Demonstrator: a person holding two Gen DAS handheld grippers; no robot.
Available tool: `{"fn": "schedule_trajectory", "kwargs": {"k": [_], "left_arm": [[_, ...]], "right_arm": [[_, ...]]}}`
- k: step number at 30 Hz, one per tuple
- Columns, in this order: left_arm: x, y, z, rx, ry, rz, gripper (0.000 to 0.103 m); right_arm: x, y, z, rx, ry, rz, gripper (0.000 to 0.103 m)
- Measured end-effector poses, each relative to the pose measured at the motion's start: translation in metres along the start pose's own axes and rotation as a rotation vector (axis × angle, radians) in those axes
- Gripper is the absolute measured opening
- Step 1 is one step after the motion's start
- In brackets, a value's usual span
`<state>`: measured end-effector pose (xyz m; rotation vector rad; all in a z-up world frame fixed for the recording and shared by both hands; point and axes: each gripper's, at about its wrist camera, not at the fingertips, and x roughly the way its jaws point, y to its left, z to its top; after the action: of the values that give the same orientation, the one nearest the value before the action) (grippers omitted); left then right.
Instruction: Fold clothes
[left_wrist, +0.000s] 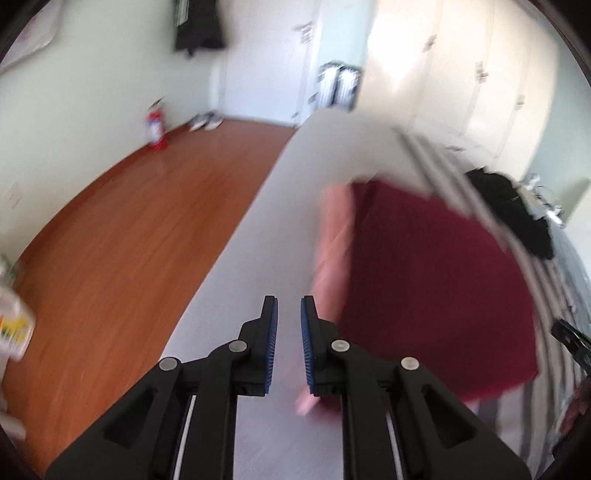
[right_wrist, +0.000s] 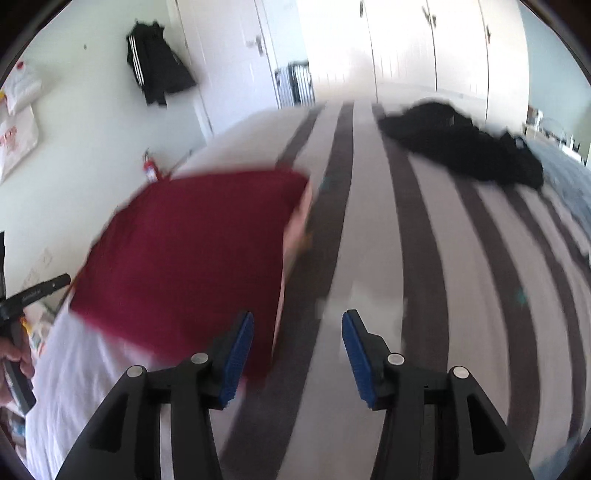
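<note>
- Bedroom with pale walls; a bed (right_wrist: 369, 221) under a grey-and-white striped cover fills both views.
- Folded maroon garment (right_wrist: 192, 258) lies flat on the bed, a black garment (right_wrist: 461, 147) well apart.
- Left gripper (left_wrist: 288, 332): jaws nearly together, holding nothing.
- Right gripper (right_wrist: 297, 347): jaws spread, empty, just beside the maroon garment.

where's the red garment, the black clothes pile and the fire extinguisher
red garment (right_wrist: 192, 258), right wrist view, middle of its top face
black clothes pile (right_wrist: 461, 147), right wrist view, centre of the heap
fire extinguisher (left_wrist: 157, 131), left wrist view, red body
</note>
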<state>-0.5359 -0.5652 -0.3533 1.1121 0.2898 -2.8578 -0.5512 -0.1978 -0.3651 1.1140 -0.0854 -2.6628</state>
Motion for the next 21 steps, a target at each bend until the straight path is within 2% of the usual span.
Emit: {"fn": "schedule_trajectory", "kwargs": {"k": [3, 6, 9, 12, 13, 16, 19, 21], "left_arm": [[0.028, -0.036, 0.043, 0.041, -0.039, -0.083, 0.010], [0.061, -0.063, 0.073, 0.079, -0.035, -0.112, 0.010], [0.103, -0.076, 0.080, 0.136, 0.057, -0.085, 0.010], [0.131, -0.069, 0.078, 0.167, 0.115, -0.069, 0.006], [0.133, -0.064, 0.078, 0.159, 0.113, -0.079, 0.002], [0.127, -0.052, 0.083, 0.070, 0.080, -0.111, 0.002], [0.117, -0.035, 0.090, -0.054, 0.008, -0.049, 0.015], [0.121, -0.023, 0.090, -0.096, 0.037, -0.005, 0.016]], "right_arm": [[0.026, 0.007, 0.047, -0.001, -0.074, 0.019, 0.047], [0.060, 0.020, 0.083, -0.017, -0.097, 0.034, 0.045], [0.100, 0.032, 0.103, -0.026, -0.045, 0.045, 0.044], [0.130, 0.027, 0.102, -0.050, 0.034, 0.000, 0.041], [0.134, 0.019, 0.101, -0.044, 0.039, -0.014, 0.041], [0.138, -0.008, 0.102, -0.012, 0.038, -0.042, 0.042], [0.139, -0.017, 0.106, -0.064, 0.031, -0.088, 0.045], [0.141, -0.028, 0.113, -0.048, 0.036, -0.116, 0.045]]}}
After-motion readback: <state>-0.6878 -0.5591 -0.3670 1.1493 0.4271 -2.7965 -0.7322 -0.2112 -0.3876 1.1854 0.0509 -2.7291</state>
